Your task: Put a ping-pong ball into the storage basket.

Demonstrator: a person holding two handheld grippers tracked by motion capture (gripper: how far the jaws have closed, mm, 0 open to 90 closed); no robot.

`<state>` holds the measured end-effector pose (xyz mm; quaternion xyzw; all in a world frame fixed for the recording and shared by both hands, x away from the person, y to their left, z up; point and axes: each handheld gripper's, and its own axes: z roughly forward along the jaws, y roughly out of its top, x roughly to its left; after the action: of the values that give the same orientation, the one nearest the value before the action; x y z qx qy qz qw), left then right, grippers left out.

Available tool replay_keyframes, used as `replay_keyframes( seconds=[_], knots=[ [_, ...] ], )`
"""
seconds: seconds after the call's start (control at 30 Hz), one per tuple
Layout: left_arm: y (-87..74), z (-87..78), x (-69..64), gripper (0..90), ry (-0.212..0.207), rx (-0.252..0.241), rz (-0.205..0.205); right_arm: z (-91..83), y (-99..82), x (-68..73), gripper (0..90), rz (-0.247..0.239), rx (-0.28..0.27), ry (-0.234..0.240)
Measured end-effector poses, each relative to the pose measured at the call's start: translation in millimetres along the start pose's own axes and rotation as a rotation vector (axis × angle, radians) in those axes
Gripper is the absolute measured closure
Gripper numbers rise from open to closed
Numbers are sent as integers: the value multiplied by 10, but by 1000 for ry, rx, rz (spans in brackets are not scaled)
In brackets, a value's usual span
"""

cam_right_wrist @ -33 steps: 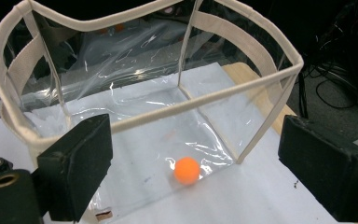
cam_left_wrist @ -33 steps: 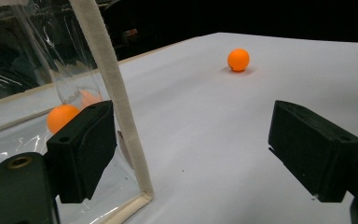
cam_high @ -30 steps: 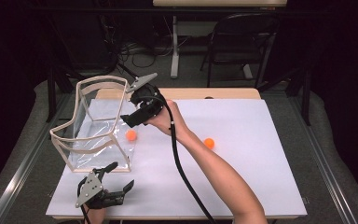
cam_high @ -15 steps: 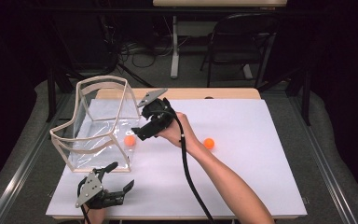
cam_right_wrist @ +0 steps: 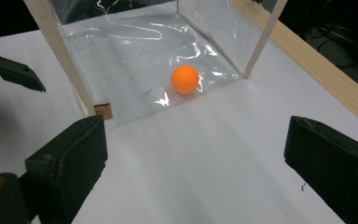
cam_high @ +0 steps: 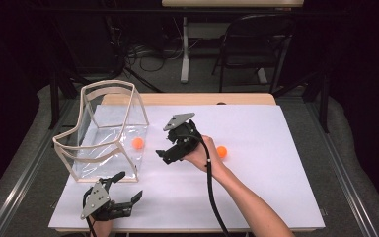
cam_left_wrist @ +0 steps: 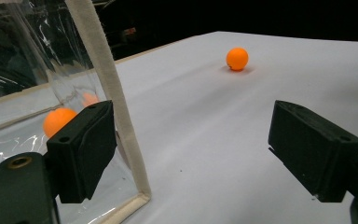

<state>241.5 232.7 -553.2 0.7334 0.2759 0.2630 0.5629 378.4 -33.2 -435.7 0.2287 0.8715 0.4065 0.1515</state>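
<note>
The orange ball [cam_high: 221, 151] on the tabletop [cam_high: 276, 177] looks light, hard and apt to roll; grip it across its middle. Right tongs [cam_high: 164, 153] have just been opening, nothing between them; left tongs [cam_high: 128, 186] stand apart, empty.

A white surface [cam_high: 276, 148] with a wooden far edge sits in a dark room; a black folding chair [cam_high: 254, 44] and tangled cables [cam_high: 133, 49] lie beyond it.

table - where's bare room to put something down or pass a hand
Free: the white table right of the loose orange ball, and the near strip between the left tool and the forearm. Crowded: the left side, with the clear bag holding a ball, and the right tool beside it.
</note>
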Motion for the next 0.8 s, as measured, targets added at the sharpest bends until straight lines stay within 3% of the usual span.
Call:
replay_keyframes(
  seconds=[0.5,0.8],
  knots=[
    [0,0,1,155,-1,-3,-2,-50,-417,-11,53,37,20,-17],
    [0,-4,4,155,-3,-8,-4,-96,-686,62,53,47,30,-33]
  ],
)
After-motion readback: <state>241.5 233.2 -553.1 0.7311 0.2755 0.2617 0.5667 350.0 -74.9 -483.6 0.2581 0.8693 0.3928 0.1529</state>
